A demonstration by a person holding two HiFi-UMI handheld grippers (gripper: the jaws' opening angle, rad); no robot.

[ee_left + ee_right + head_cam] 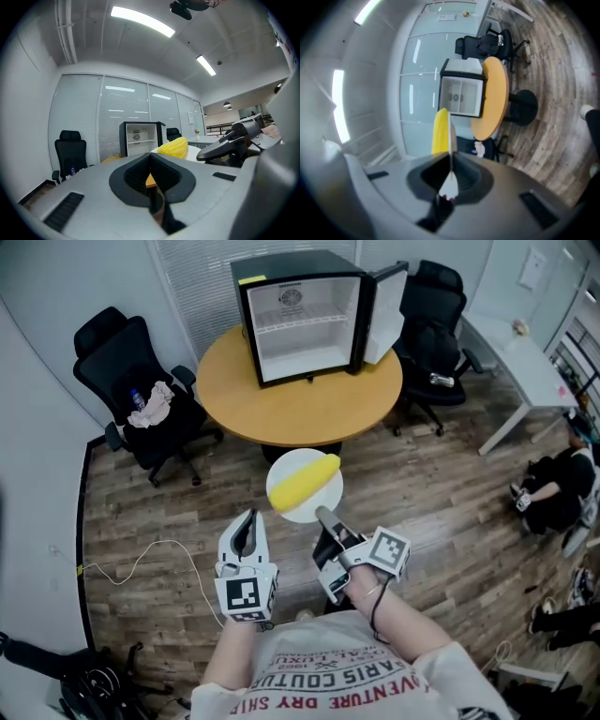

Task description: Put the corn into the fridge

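While right claw [322,514] grips plate [292,463], corn [305,481] rests beyond.

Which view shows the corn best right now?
Head view: the whole corn shows from above, lying on the white plate that the right gripper clamps by its rim. The left gripper view shows only its side above the plate's edge; the right gripper view shows a yellow strip beside the edge-on plate.

Right edge cuts seated person [555,491]; fridge [305,320] inner sticker too small to read.
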